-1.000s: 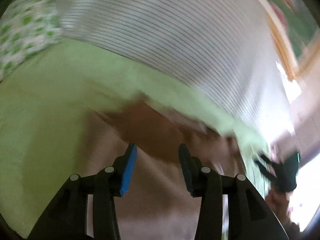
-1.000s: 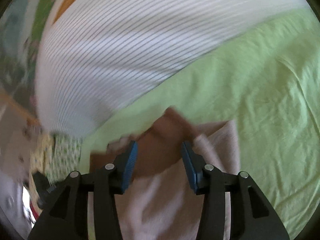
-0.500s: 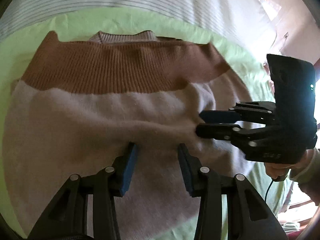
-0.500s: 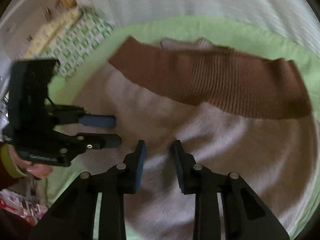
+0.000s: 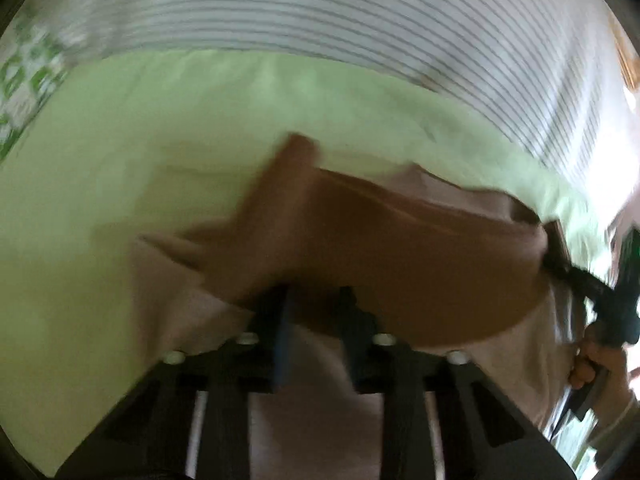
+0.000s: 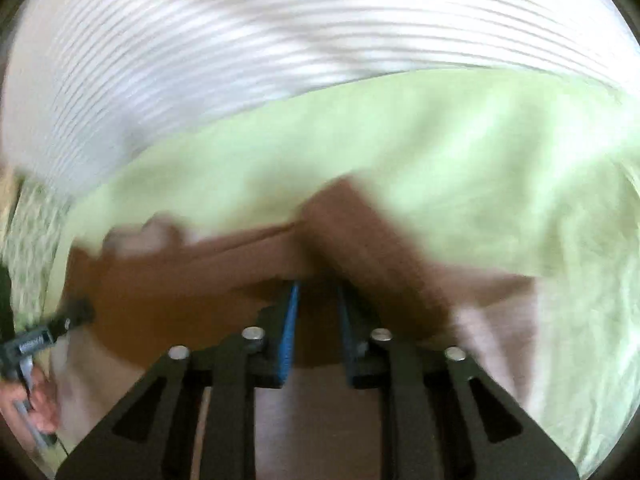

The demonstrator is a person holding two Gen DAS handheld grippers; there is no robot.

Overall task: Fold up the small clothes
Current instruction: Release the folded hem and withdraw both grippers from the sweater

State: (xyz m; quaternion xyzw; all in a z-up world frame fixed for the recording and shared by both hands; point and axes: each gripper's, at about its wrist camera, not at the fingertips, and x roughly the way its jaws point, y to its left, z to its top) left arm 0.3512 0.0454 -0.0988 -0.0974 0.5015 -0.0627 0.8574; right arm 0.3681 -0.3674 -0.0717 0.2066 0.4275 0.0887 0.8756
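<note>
A small knit sweater, brown across the top (image 5: 400,264) and pale pink below (image 5: 320,420), lies on a light green sheet (image 5: 120,168). Both views are blurred by motion. My left gripper (image 5: 318,300) is low over the sweater, its jaws a narrow gap apart with brown knit between them. My right gripper (image 6: 316,294) stands the same way on the brown band (image 6: 168,296). A brown sleeve (image 6: 372,248) angles up beyond its fingertips. The right gripper also shows in the left wrist view (image 5: 592,292) at the sweater's right edge. The left gripper also shows in the right wrist view (image 6: 52,328).
A white bedcover with thin grey stripes (image 5: 320,12) lies beyond the green sheet. A green-and-white patterned cloth (image 5: 28,76) lies at the far left. A hand (image 5: 600,360) holds the right gripper at the right edge.
Both grippers have swung down and forward onto the brown upper part of the sweater. Their jaws have narrowed. The sweater, spread flat half a second ago, now looks bunched, with sleeves angled outward.
</note>
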